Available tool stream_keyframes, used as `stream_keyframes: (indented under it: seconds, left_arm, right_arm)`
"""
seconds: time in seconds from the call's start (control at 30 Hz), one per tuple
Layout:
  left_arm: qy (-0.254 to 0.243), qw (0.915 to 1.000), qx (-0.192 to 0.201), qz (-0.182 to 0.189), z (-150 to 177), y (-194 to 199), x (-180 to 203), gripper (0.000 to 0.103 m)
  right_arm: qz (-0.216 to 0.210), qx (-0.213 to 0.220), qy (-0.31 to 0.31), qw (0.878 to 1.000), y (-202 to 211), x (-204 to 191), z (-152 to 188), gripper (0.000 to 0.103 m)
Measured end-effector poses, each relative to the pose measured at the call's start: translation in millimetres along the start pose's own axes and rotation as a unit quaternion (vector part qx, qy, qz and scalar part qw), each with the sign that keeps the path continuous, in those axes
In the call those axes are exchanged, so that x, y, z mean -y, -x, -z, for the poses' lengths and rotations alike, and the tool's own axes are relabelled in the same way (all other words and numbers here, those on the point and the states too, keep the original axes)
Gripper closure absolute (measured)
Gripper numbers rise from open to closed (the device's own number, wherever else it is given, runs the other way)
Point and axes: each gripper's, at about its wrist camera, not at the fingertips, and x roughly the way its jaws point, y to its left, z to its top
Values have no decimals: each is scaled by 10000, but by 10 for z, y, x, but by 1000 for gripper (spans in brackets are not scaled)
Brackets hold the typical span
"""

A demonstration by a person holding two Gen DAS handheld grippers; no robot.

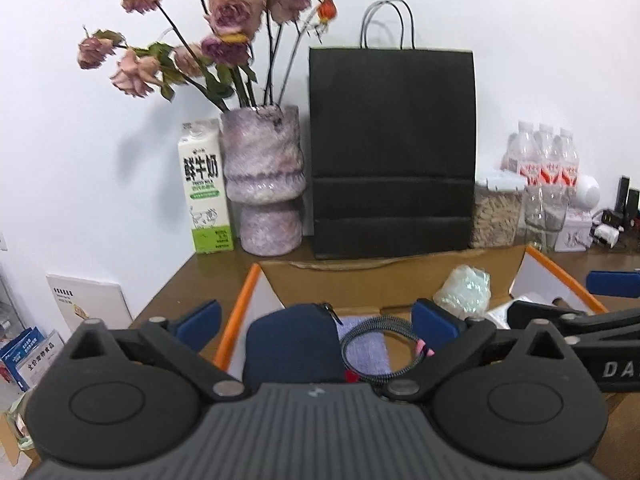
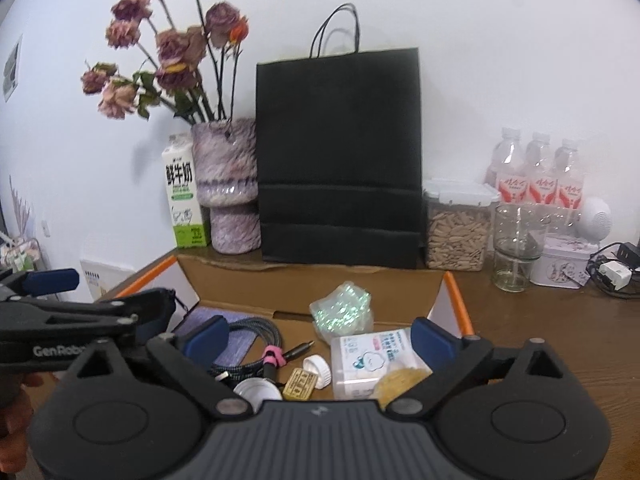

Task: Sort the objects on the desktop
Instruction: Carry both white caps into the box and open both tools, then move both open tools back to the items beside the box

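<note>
An open cardboard box (image 1: 360, 280) (image 2: 280, 284) with orange-edged flaps sits on the wooden desk. In it lie a dark blue pouch (image 1: 294, 344), a purple cloth (image 2: 224, 320), a coiled braided cable (image 2: 256, 332) with a pink tie, an iridescent wrapped bundle (image 2: 342, 312), a white tissue pack (image 2: 372, 360), a white cap (image 2: 318, 368) and a small gold tin (image 2: 300, 386). My left gripper (image 1: 318, 320) is open over the box's left side, its pads clear of the pouch between them. My right gripper (image 2: 320, 340) is open over the cable and tissue pack, gripping nothing.
Behind the box stand a black paper bag (image 2: 340, 160), a purple vase of dried roses (image 1: 264, 184) and a milk carton (image 1: 206, 184). To the right are a seed container (image 2: 456, 228), an empty glass (image 2: 516, 248), water bottles (image 2: 536, 176), a white tin (image 2: 564, 264) and a charger (image 2: 612, 276).
</note>
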Motion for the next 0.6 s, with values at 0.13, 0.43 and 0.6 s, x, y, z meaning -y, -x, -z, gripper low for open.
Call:
stream_keyframes:
  seconds: [0.13, 0.43, 0.6]
  left_arm:
    - [212, 9997, 38, 78, -40, 110, -80, 0]
    - [262, 9993, 97, 229, 46, 422, -199, 0]
    - [146, 9996, -49, 249, 199, 559, -225, 0]
  right_arm:
    - [36, 116, -62, 9999, 133, 49, -44, 2]
    - [73, 178, 116, 9997, 511, 77, 64, 0]
    - [106, -1, 305, 9995, 686, 61, 251, 0]
